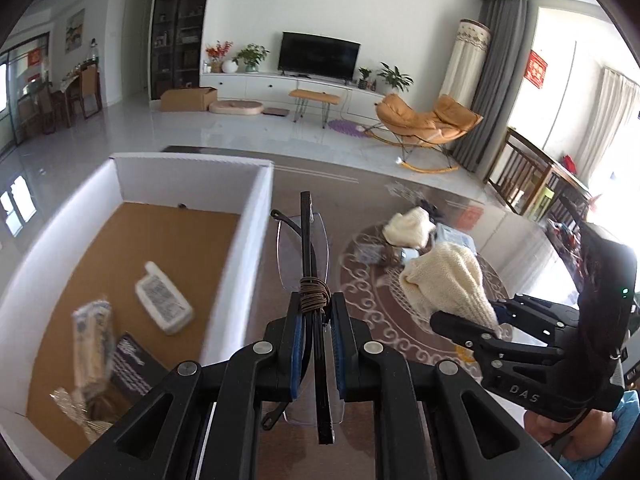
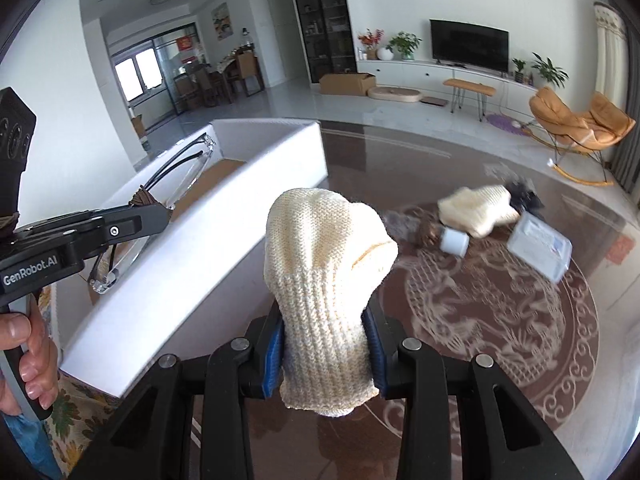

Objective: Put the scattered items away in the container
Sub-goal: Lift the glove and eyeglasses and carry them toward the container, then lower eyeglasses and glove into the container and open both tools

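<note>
My left gripper (image 1: 314, 308) is shut on folded rimless glasses (image 1: 306, 248) with black arms and a brown cord wound round them, held above the table just right of the white box (image 1: 256, 216). The glasses also show in the right wrist view (image 2: 180, 172), over the box wall (image 2: 224, 216). My right gripper (image 2: 326, 344) is shut on a cream knitted glove (image 2: 324, 276), held above the table right of the box; it also shows in the left wrist view (image 1: 448, 276). The box holds a white packet (image 1: 164, 298), a wrapped pack (image 1: 92, 344) and a dark card (image 1: 130, 364).
On the patterned glass table (image 2: 480, 320) lie a second cream glove (image 2: 476, 208), a white-blue tissue pack (image 2: 540, 246), a small white cylinder (image 2: 454, 242) and a dark fuzzy item (image 2: 524, 196). A living room with TV and orange rocking chair lies beyond.
</note>
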Demonstrator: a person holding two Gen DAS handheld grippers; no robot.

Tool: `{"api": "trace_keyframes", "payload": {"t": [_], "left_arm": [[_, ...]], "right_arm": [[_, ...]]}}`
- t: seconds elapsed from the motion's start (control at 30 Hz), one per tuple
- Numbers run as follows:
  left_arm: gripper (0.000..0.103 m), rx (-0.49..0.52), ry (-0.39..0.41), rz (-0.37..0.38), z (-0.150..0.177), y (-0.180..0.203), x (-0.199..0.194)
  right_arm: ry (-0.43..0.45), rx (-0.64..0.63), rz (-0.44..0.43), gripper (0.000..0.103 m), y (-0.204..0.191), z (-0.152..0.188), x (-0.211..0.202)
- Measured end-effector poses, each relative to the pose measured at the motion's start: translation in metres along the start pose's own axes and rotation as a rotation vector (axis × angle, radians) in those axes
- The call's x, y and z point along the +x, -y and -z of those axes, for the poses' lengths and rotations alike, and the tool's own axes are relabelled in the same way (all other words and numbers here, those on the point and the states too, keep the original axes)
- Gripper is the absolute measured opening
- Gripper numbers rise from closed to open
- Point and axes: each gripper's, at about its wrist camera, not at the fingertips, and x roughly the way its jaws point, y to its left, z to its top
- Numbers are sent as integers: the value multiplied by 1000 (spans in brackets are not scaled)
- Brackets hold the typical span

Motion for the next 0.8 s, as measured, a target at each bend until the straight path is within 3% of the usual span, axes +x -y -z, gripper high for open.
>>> {"api": "trace_keyframes", "payload": {"t": [0.2,0.33,0.73,0.77,0.8], "left_arm": [[12,-84,12,-131,-35,-82,-13],[12,-113,-10,-172,-44,-115,-2],[13,-259,-158,-224,-37,-176,70],[15,-267,-182,-232,-35,-178,76],[23,-276,-207,-242,-32,-181,82]], "right_arm": [[26,-116,-116,36,-77,-83,21],[14,-206,-134,36,-122,-117,51],[-195,-332,-51,40,-170,-153,188],[-205,-341,-51,42,-171,-153,196],[-230,-342,-55,44,-171,-153,204]]}}
